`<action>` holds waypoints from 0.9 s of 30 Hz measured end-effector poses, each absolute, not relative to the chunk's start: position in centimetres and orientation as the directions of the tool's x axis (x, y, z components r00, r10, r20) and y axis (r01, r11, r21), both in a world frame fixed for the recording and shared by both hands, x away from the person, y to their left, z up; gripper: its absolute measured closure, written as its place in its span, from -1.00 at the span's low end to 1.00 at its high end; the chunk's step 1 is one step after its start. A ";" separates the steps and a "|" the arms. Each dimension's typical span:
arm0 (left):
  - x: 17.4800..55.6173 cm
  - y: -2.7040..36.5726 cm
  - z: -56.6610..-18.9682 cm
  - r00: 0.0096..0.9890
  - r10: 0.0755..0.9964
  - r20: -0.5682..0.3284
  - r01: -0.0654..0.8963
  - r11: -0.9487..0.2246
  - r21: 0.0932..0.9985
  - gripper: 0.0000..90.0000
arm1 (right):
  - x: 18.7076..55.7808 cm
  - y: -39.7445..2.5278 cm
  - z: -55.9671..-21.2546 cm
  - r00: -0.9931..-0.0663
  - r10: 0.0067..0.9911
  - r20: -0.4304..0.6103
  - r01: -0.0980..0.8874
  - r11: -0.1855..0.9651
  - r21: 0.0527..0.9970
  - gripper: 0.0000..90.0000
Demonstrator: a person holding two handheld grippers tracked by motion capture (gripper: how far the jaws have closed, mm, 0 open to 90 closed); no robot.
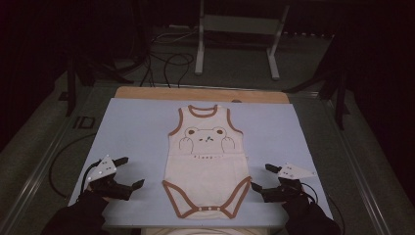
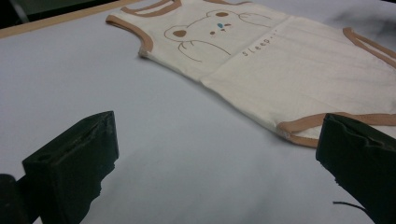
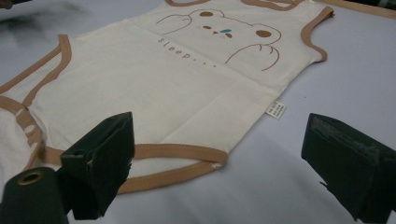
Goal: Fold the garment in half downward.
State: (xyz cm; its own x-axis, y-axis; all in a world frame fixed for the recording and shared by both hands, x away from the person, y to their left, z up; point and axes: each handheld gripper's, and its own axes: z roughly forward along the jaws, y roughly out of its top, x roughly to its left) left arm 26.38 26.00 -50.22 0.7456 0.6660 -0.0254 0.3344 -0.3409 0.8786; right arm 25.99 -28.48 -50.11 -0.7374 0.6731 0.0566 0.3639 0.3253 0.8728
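Note:
A cream baby bodysuit with brown trim and a bear print lies flat, neck away from me, on a pale blue mat. My left gripper rests open on the mat just left of the bodysuit's left leg opening. In the left gripper view the gripper has its jaws wide apart over bare mat, and the bodysuit lies beyond them. My right gripper is open at the right leg opening. In the right gripper view the gripper frames the brown hem corner of the bodysuit.
A small white label sticks out of the bodysuit's side seam. The mat covers a wooden table. Beyond the table, a metal stand and cables sit on the dark floor. Bare mat lies on both sides of the garment.

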 end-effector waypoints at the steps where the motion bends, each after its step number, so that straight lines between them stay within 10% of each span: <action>1: 26.4 26.0 -50.2 0.747 0.665 -0.024 0.332 -0.341 0.880 -1.00 | 26.0 -28.5 -50.1 -0.738 0.672 0.059 0.364 0.323 0.873 -0.78; 27: 26.4 25.1 -49.8 0.774 0.633 -0.015 0.322 -0.373 0.870 -1.00 | 25.6 -27.1 -49.5 -0.762 0.644 0.068 0.374 0.352 0.858 -0.78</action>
State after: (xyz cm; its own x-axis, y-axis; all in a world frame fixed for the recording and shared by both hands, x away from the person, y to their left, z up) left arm 26.37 25.06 -49.83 0.7736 0.6335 -0.0150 0.3225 -0.3733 0.8699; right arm 25.62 -27.07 -49.49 -0.7620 0.6441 0.0678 0.3738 0.3519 0.8582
